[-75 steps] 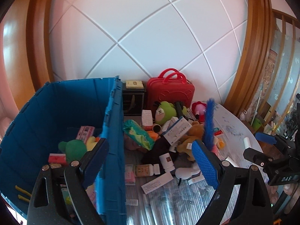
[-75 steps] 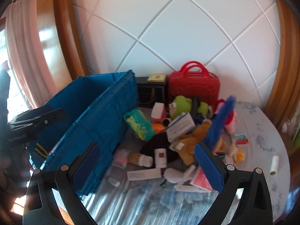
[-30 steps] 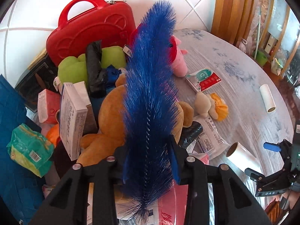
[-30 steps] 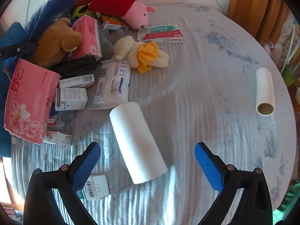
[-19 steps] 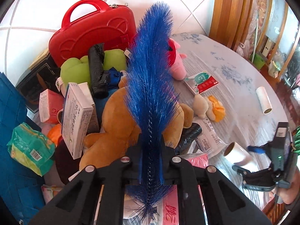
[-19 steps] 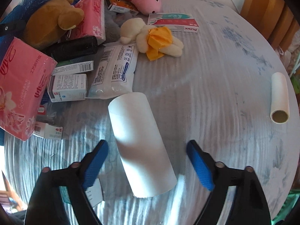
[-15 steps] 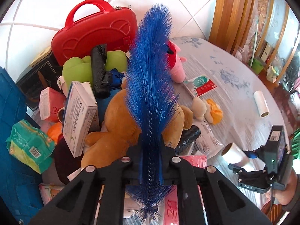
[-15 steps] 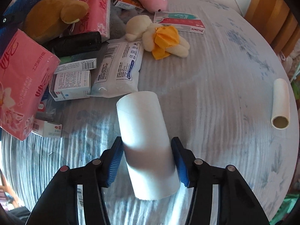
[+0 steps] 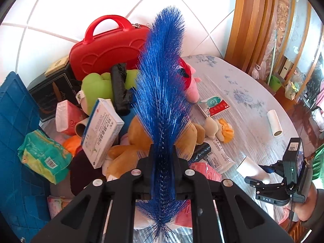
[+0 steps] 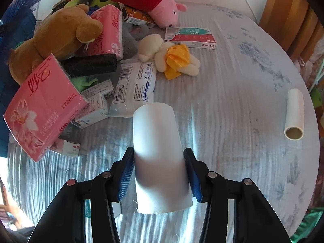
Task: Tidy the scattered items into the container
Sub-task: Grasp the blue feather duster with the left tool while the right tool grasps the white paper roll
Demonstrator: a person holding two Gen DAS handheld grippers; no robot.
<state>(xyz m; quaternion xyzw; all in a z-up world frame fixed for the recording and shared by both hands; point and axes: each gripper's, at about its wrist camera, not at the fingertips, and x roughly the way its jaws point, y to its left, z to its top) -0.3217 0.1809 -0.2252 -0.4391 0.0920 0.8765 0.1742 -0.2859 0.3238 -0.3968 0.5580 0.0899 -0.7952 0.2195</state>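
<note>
The left tongs [image 9: 162, 158] pinch a long blue bristly brush [image 9: 162, 93] upright above the toy pile. The right tongs [image 10: 160, 174] are closing on a white paper roll [image 10: 158, 141] over the surface [image 10: 232, 105].

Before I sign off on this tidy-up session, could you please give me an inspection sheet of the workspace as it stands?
Surface: round table under a pale blue floral cloth, wrinkled.
Job's things: blue plastic crate at the table's left; blue bristly bottle brush; large white paper roll; small white roll with cardboard core lying apart.
Clutter: brown plush bear, pink pig plush, pink tissue packs, medicine boxes, red hard-shell case, all heaped together.
Grippers: left gripper shut on the brush; right gripper pressing the large roll, its jaws closing.
Cables: nothing seen.
Surroundings: white tiled wall, wooden frame.
</note>
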